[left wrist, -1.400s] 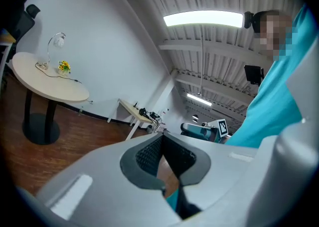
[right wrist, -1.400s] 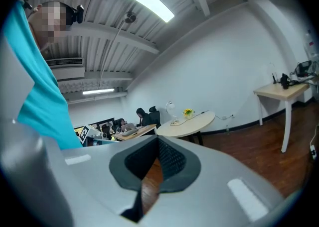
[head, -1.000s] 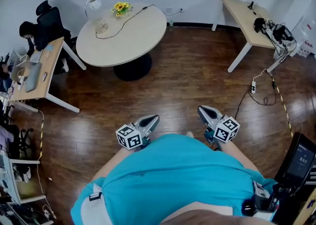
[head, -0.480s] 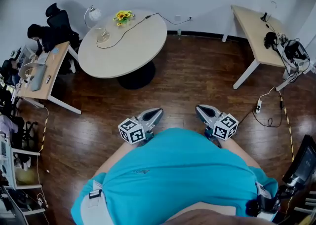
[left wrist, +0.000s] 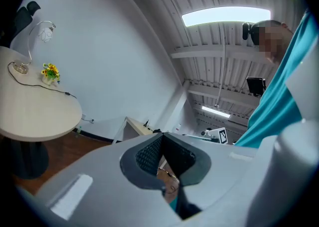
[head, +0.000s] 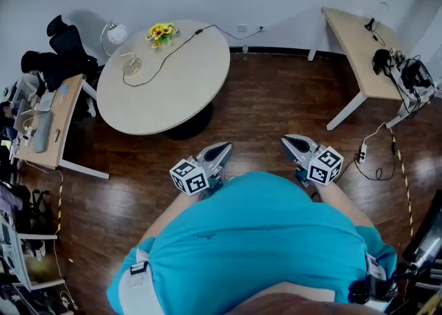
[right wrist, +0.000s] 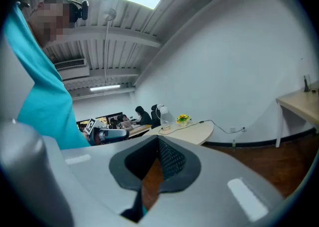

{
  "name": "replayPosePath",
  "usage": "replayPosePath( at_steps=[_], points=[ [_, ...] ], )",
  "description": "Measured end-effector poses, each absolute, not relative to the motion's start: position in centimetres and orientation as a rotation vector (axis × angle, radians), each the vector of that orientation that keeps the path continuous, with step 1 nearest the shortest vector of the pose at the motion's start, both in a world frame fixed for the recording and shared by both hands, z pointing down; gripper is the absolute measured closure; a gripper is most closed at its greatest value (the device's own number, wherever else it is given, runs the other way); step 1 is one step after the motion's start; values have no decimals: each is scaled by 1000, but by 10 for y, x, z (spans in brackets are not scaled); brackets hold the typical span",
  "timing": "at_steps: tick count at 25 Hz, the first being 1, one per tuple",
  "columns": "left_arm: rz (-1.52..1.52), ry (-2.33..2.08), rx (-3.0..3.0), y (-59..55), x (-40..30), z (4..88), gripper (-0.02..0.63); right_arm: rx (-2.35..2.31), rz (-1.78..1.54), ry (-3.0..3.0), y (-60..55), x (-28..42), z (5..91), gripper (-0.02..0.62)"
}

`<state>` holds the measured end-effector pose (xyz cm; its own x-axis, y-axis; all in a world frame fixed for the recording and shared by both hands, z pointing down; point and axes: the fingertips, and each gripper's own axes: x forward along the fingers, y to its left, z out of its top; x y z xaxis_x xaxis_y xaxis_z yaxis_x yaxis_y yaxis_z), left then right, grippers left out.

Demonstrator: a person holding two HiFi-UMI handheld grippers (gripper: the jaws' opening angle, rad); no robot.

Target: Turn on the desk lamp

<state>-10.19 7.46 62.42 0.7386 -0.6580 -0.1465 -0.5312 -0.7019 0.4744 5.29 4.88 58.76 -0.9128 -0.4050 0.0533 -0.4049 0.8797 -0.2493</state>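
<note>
The desk lamp (head: 118, 34) has a white globe head on a curved stem and a round base (head: 131, 65). It stands at the far left of a round beige table (head: 173, 86), and its cable (head: 176, 36) runs across the top towards the wall. Both gripper views show it far off, the lamp (left wrist: 44, 31) and the lamp (right wrist: 161, 113). My left gripper (head: 222, 149) and right gripper (head: 289, 142) are held close to my torso over the wood floor, well short of the table. Both are shut on nothing, as the left gripper (left wrist: 160, 134) and right gripper (right wrist: 158, 139) show.
A small pot of yellow flowers (head: 158, 32) stands beside the lamp. A desk (head: 52, 120) with people and chairs lies to the left. Another desk (head: 362, 51) with gear stands at the right. A power strip and cables (head: 364, 155) lie on the floor.
The head view has shifted: the round table and lamp now sit lower and further left, a little nearer. Both grippers stay shut by my torso.
</note>
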Motion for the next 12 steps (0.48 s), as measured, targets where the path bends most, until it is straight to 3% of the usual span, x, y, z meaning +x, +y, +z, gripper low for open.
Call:
replayPosePath(
  at_steps=[12],
  points=[
    [-455, -744, 2519, -94, -154, 626, 586, -789, -529, 3015, -109, 1, 589, 594]
  ],
)
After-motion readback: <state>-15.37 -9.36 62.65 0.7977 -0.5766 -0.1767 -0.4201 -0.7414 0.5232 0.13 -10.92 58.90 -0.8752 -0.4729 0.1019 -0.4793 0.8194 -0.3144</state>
